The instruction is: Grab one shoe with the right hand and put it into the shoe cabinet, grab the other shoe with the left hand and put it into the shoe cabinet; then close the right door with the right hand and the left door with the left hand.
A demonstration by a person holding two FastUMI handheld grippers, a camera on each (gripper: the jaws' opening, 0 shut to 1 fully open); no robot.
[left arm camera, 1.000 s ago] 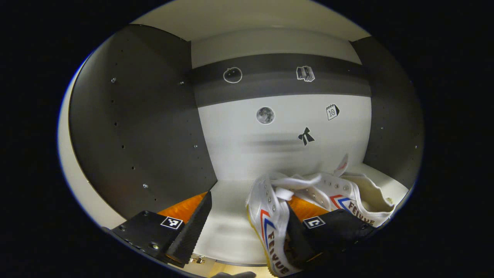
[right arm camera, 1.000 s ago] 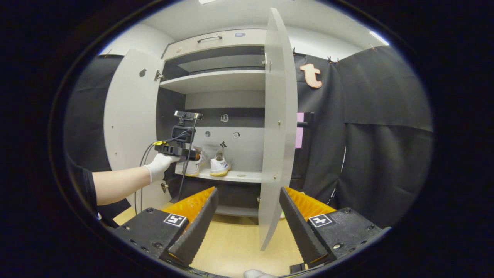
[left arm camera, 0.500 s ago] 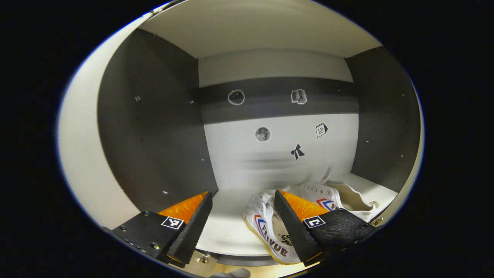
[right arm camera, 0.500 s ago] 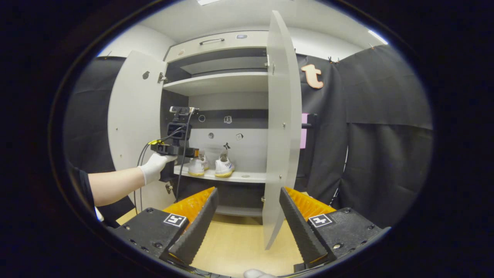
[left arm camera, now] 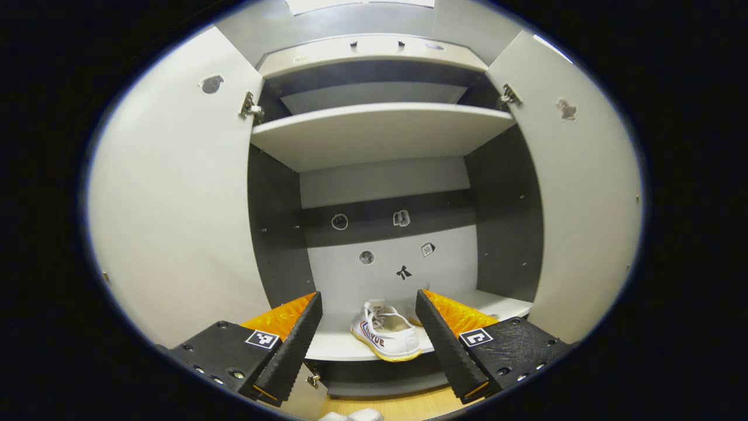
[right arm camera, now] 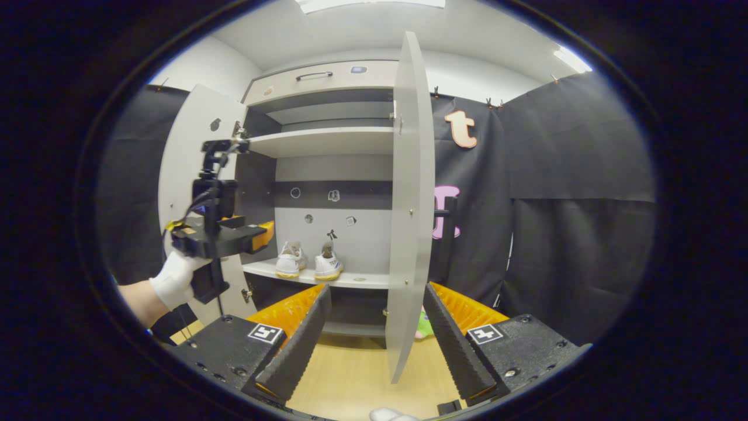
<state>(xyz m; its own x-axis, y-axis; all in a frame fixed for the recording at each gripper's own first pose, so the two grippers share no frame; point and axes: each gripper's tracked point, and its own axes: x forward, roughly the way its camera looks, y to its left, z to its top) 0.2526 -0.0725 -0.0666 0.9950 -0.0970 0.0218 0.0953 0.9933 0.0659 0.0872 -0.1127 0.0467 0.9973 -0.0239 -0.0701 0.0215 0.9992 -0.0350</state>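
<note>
- Two shoes (right arm camera: 308, 262) stood side by side on the cabinet shelf (right arm camera: 362, 282), ahead of both empty, open tongs.
- The right door (right arm camera: 406, 204) stood edge-on, upright, just ahead of the right tongs (right arm camera: 374, 339), nearer them than the left tongs (right arm camera: 242, 237).
- The left door (left arm camera: 175, 193) lay left of the left tongs' own view (left arm camera: 368, 336); the second shoe was partly hidden there.

Access to the shoe cabinet (left arm camera: 374, 131) is given between two open doors. The left door (left arm camera: 175, 199) and the right door (left arm camera: 584, 193) are swung outward, leaving the front opening unobstructed. The lower shelf (left arm camera: 339, 345) is occupied toward its middle by two shoes (right arm camera: 307, 263); bare shelf remains at either side. In the right gripper view, the right door's edge (right arm camera: 406, 204) stands directly ahead of the parted fingers (right arm camera: 298, 345).
</note>
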